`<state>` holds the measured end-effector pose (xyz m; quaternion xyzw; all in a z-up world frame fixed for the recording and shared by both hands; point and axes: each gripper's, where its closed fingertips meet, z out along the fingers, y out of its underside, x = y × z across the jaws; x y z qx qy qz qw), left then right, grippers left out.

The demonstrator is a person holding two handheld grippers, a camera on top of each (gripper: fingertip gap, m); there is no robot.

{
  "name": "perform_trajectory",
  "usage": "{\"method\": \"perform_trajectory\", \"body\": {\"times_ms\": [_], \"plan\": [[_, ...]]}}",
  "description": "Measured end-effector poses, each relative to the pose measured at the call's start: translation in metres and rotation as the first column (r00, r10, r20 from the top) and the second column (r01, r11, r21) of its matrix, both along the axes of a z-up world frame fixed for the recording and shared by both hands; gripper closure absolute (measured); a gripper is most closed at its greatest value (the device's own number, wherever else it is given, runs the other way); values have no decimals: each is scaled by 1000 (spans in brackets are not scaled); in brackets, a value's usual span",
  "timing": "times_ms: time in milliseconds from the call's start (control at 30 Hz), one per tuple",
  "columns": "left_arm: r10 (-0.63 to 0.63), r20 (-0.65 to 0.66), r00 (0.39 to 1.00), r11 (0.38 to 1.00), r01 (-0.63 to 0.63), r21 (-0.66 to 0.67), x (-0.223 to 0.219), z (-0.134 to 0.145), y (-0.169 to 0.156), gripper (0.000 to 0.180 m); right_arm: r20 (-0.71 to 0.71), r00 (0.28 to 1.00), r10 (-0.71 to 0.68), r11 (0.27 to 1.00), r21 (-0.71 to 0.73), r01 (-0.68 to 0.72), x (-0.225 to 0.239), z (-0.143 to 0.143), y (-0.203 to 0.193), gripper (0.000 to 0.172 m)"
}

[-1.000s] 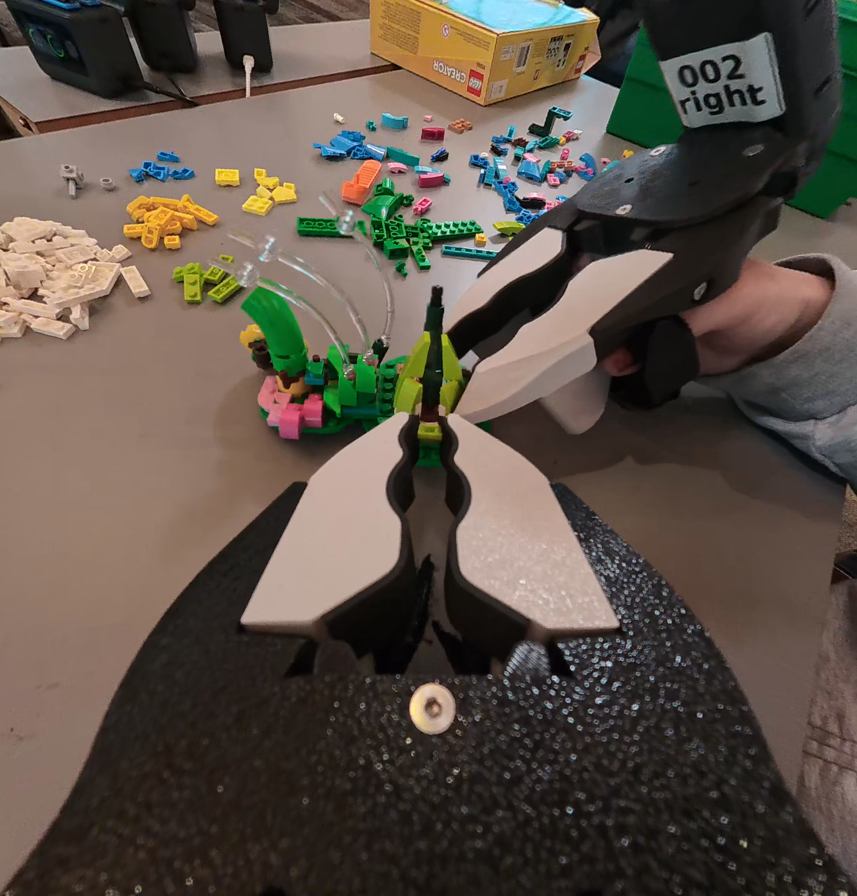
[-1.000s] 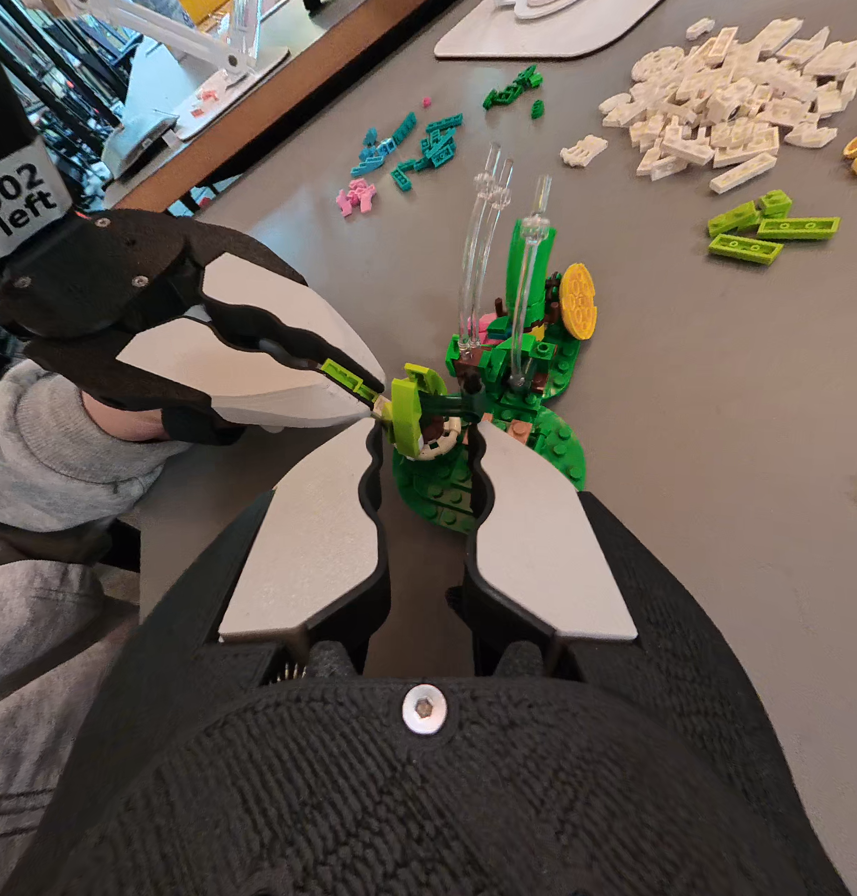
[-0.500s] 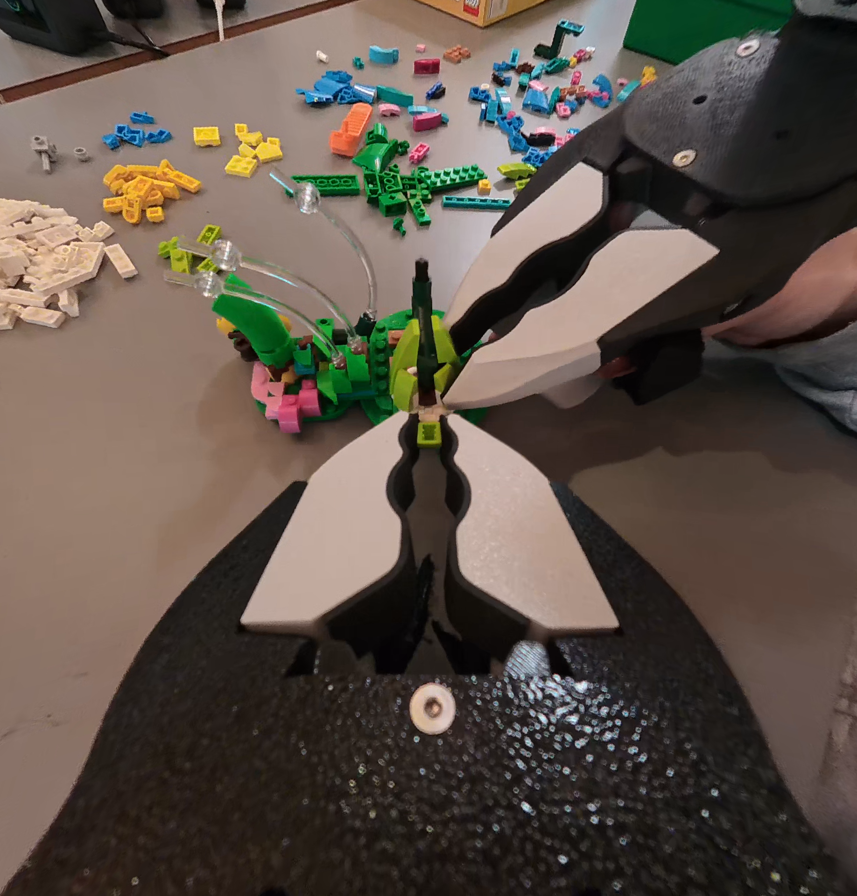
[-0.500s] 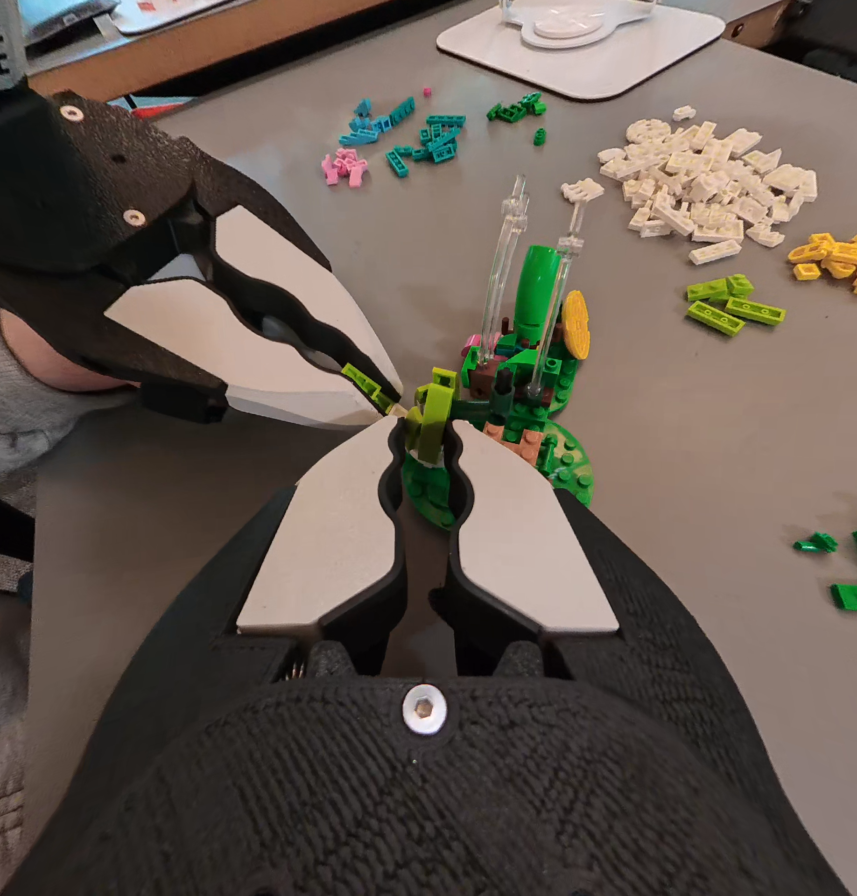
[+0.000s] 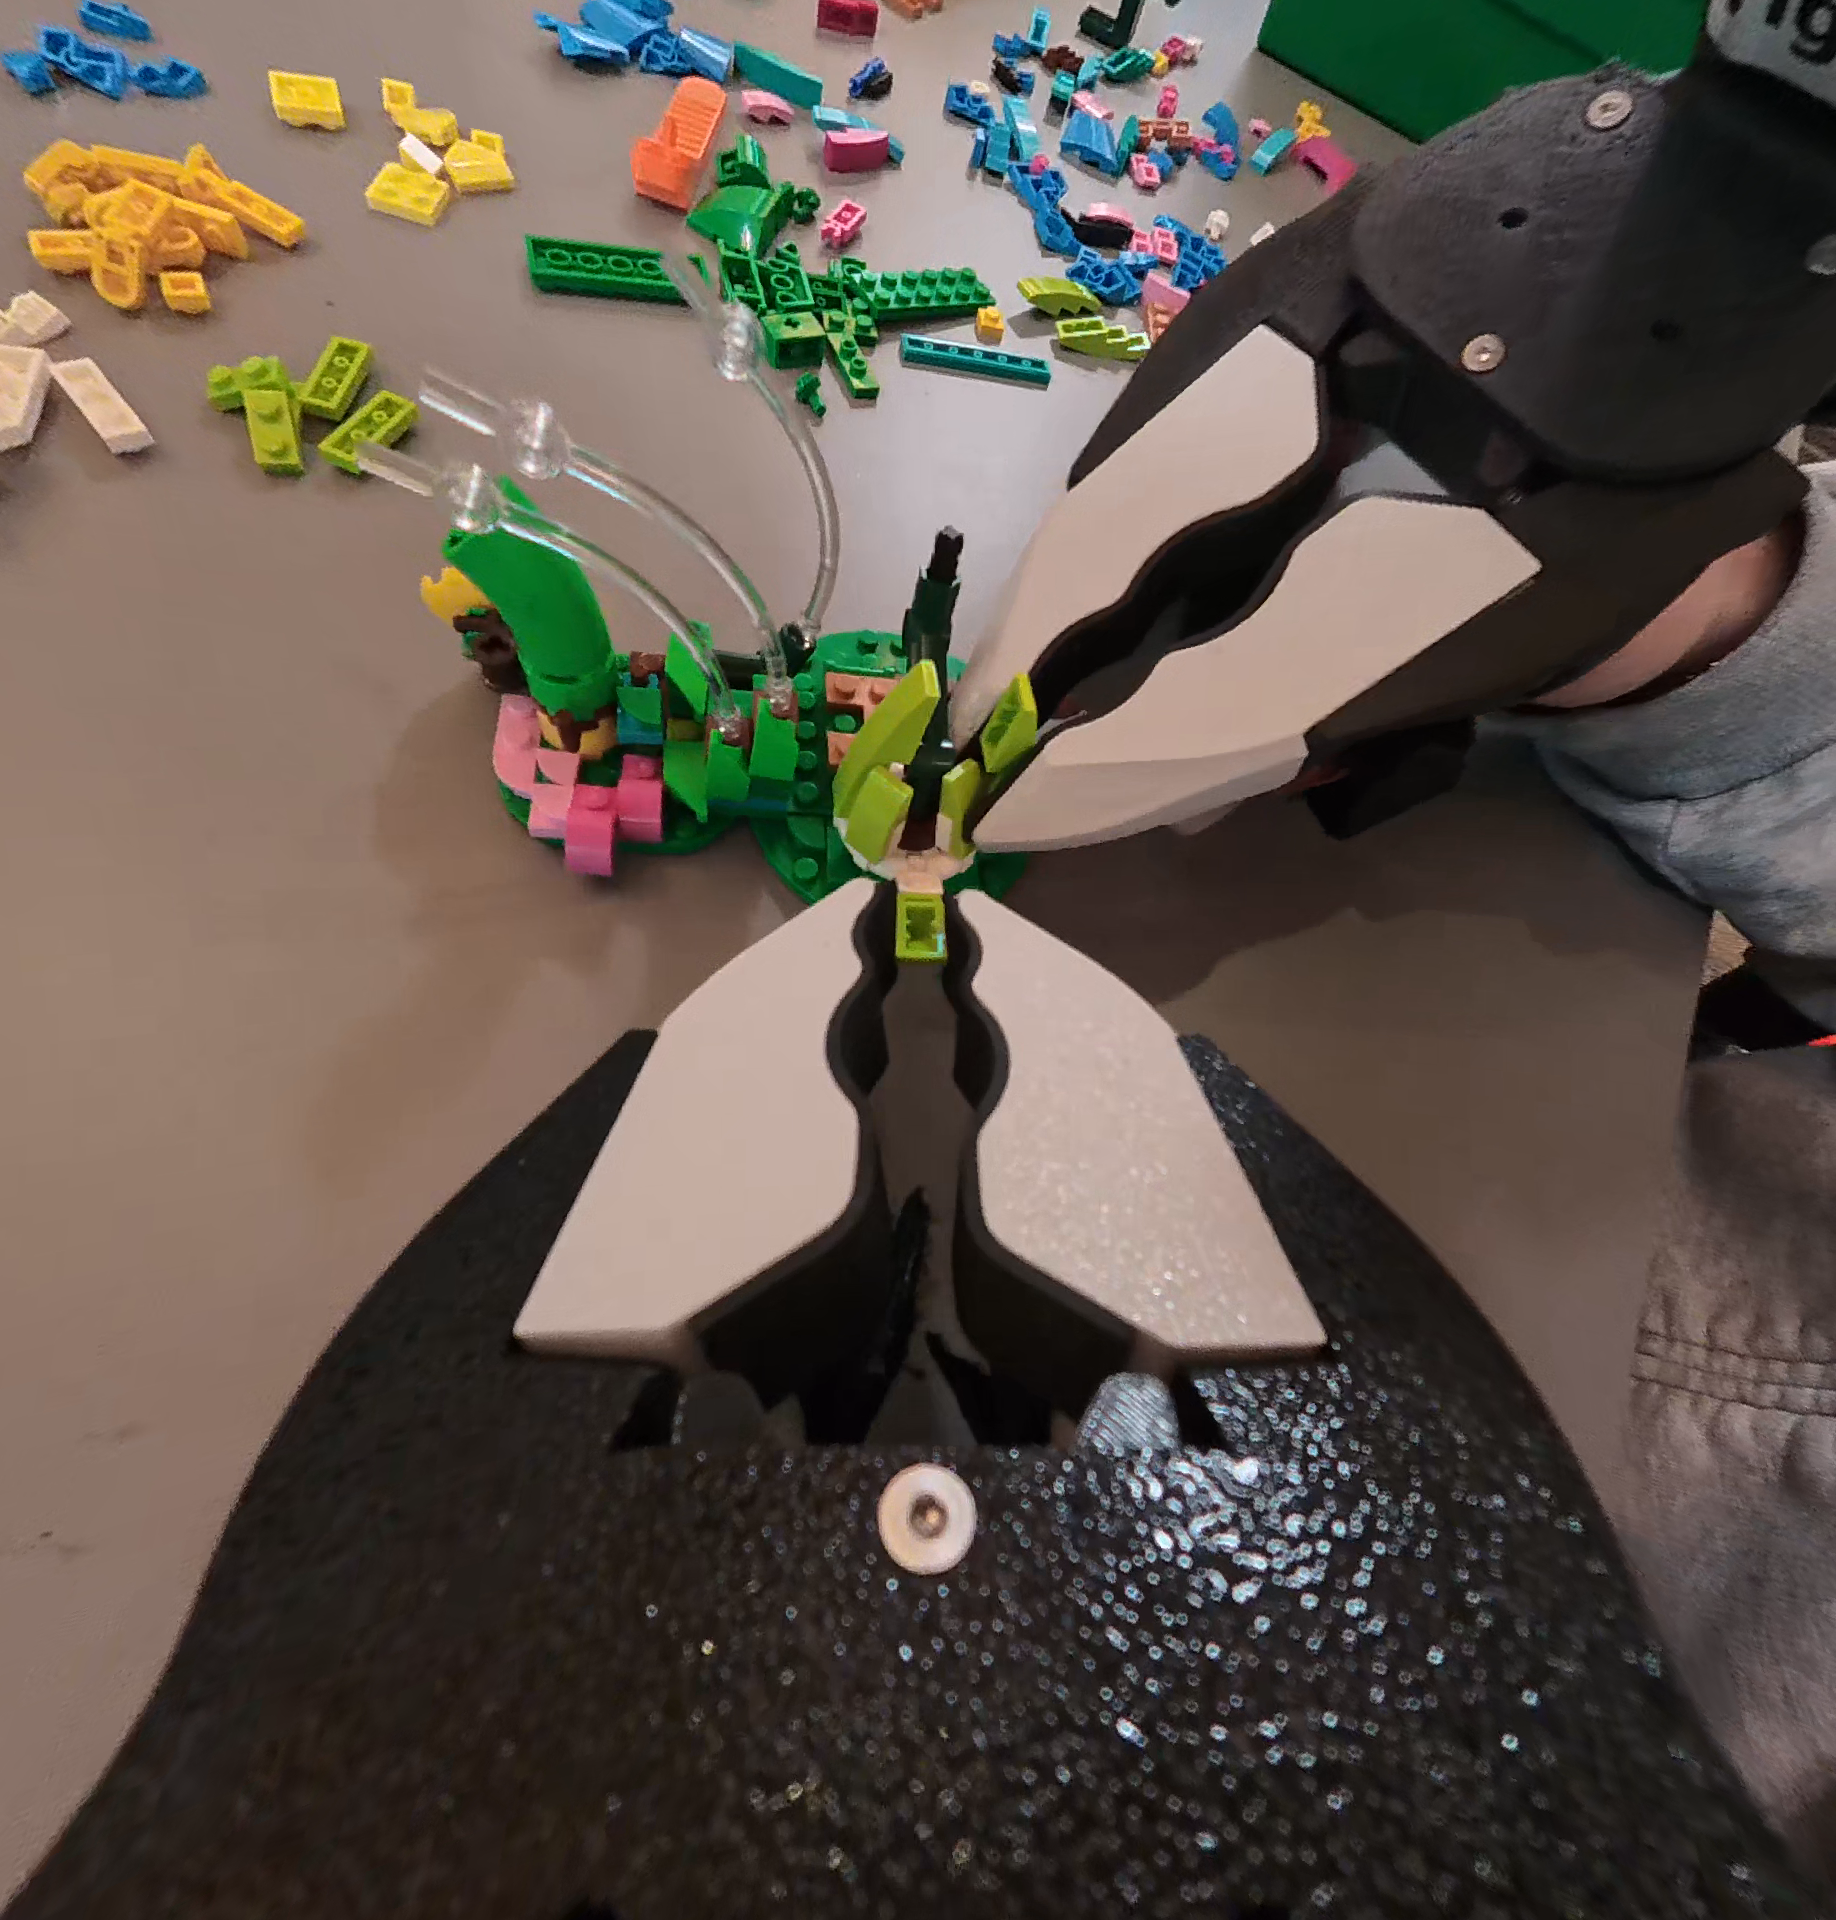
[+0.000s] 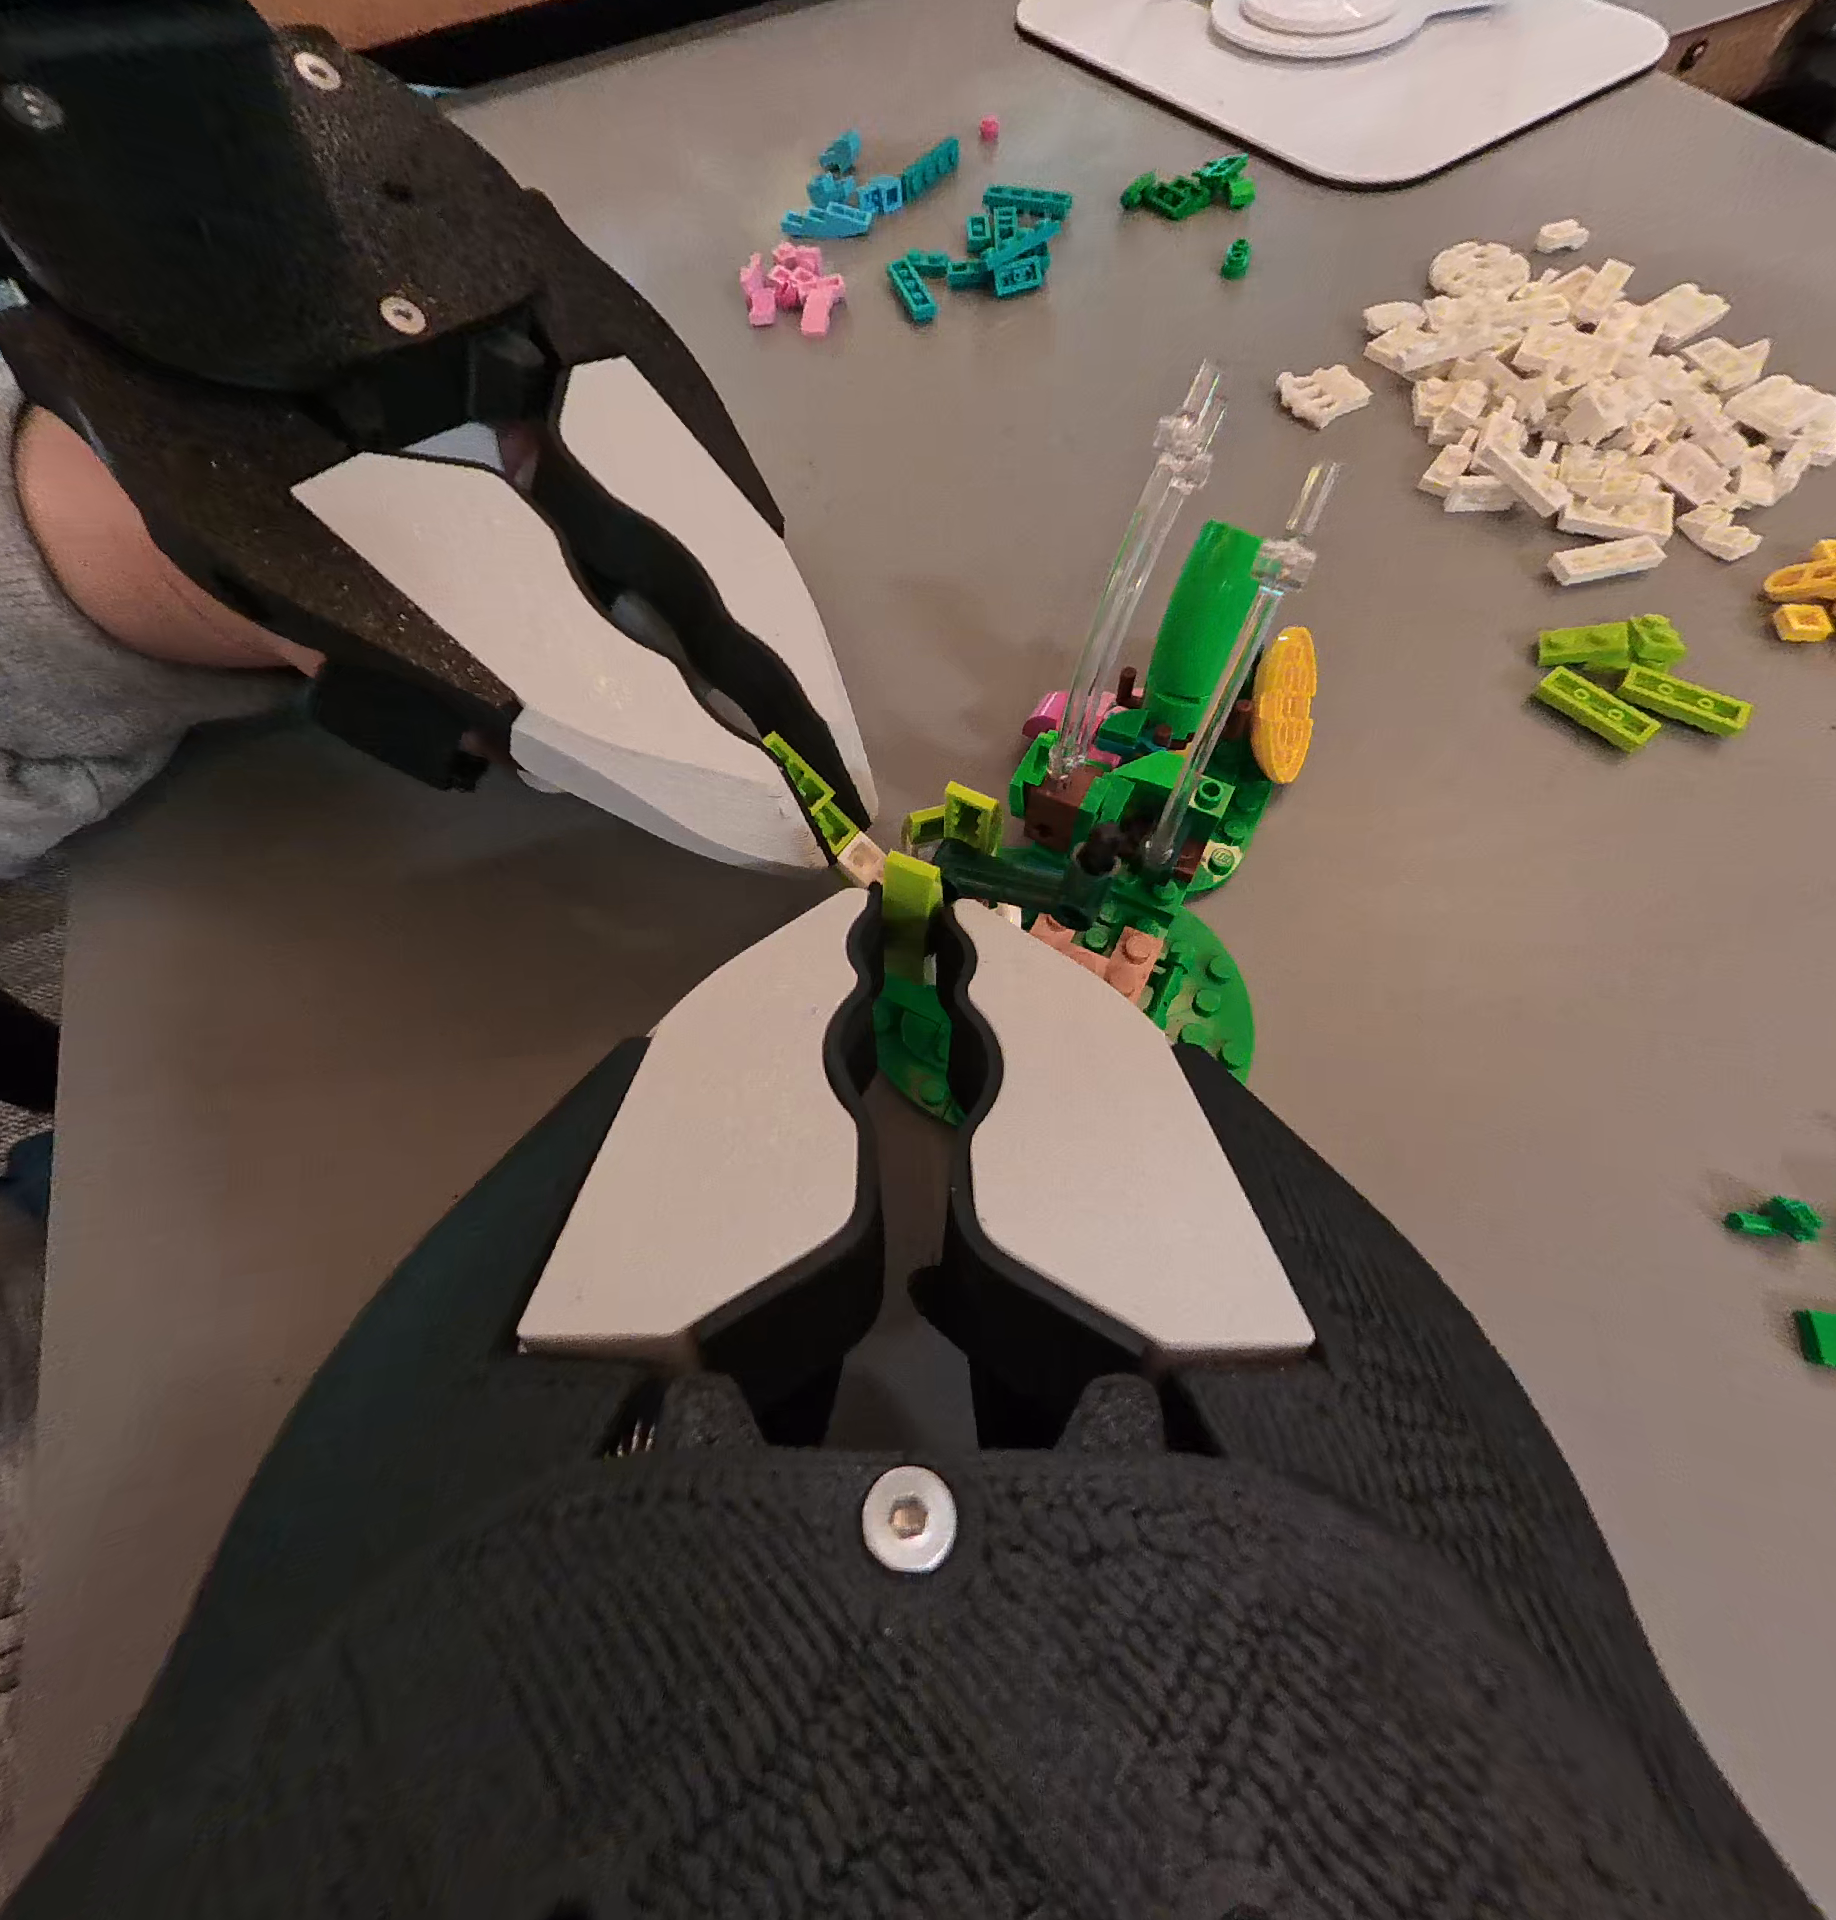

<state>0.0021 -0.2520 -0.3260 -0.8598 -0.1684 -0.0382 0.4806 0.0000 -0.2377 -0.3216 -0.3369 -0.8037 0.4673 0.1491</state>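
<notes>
A small bud of lime green petals (image 5: 883,769) on a dark green stem (image 5: 935,613) sits between my two grippers, just above a brick plant model on green base plates (image 5: 685,748). My left gripper (image 5: 919,920) is shut on a lime green piece (image 5: 919,928) at the bud's near end; the right wrist view shows it (image 6: 841,831) pinching that piece. My right gripper (image 6: 909,914) is shut on a lime petal (image 6: 909,899) of the same bud. In the left wrist view it (image 5: 981,758) comes in from the right. The model (image 6: 1194,997) carries clear curved rods (image 5: 789,468).
Loose bricks lie sorted on the grey table: yellow (image 5: 135,229), white (image 5: 0,384), lime (image 5: 311,405), green (image 5: 841,291), blue and pink (image 5: 1101,135). A green bin (image 5: 1413,52) stands far right. A white pad (image 6: 1340,94) and teal bricks (image 6: 987,249) lie beyond the model. Less than 4 cm separates the two grippers' tips.
My right gripper stood open around the bud a second ago and has shut on a lime petal. Both grippers have drawn closer together over the model. The left grip has held throughout.
</notes>
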Motion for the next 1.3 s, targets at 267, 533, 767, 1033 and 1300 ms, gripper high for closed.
{"method": "perform_trajectory", "body": {"times_ms": [267,533,767,1033,1300], "plan": [[15,-37,999,1000,-15,-16,2,-2,1,172,-39,997,65,997,43,-63,5,0,3,163],[28,-66,997,999,-30,-33,2,-4,4,172,-188,978,95,983,174,-62,5,2,8,163],[9,-78,997,999,-12,-43,9,-5,7,172,-343,895,285,935,306,-181,17,4,7,164],[-7,-45,999,1000,7,-10,17,-2,9,172,-388,854,346,926,286,-245,26,9,8,164],[-14,-22,1000,999,15,44,21,11,12,172,-481,816,321,944,232,-235,29,24,11,164]]}}
